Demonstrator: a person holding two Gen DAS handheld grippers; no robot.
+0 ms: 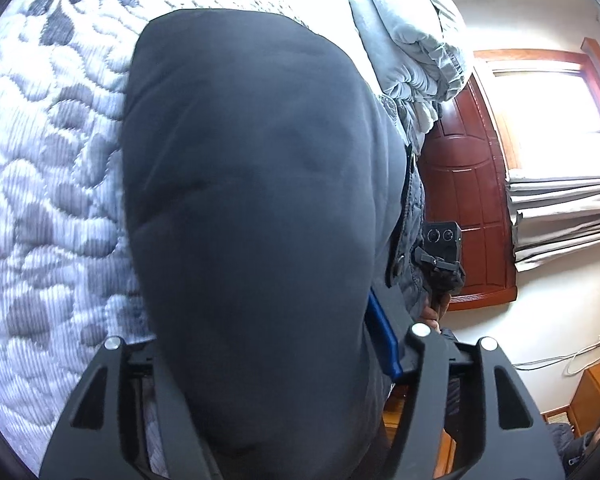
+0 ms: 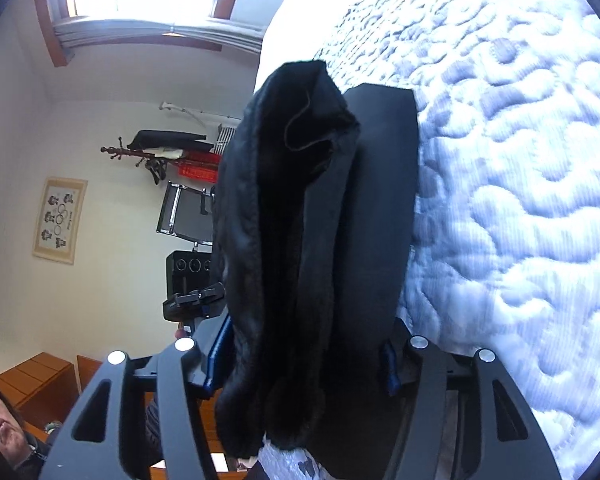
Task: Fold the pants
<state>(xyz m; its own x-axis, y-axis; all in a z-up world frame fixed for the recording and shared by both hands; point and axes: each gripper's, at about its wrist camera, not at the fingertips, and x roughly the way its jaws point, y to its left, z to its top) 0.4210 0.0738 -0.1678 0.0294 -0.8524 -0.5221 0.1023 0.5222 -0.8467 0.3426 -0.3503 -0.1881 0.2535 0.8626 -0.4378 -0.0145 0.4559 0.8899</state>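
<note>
Dark grey pants fill the middle of the left wrist view. They lie bunched on the bed and run down between the jaws of my left gripper. The cloth hides its left finger, and the blue pad of the other finger shows bare beside the cloth. In the right wrist view the pants are a thick folded bundle, with a dark fleecy inside turned up at the far end. My right gripper stands wide around this bundle, a blue pad showing at its left side. Both grippers look open.
A quilted white and grey bedspread lies under the pants. Folded bedding is piled at the far end, with a red-brown wooden panel and a window behind it. A chair, a coat rack and a person are off the bed.
</note>
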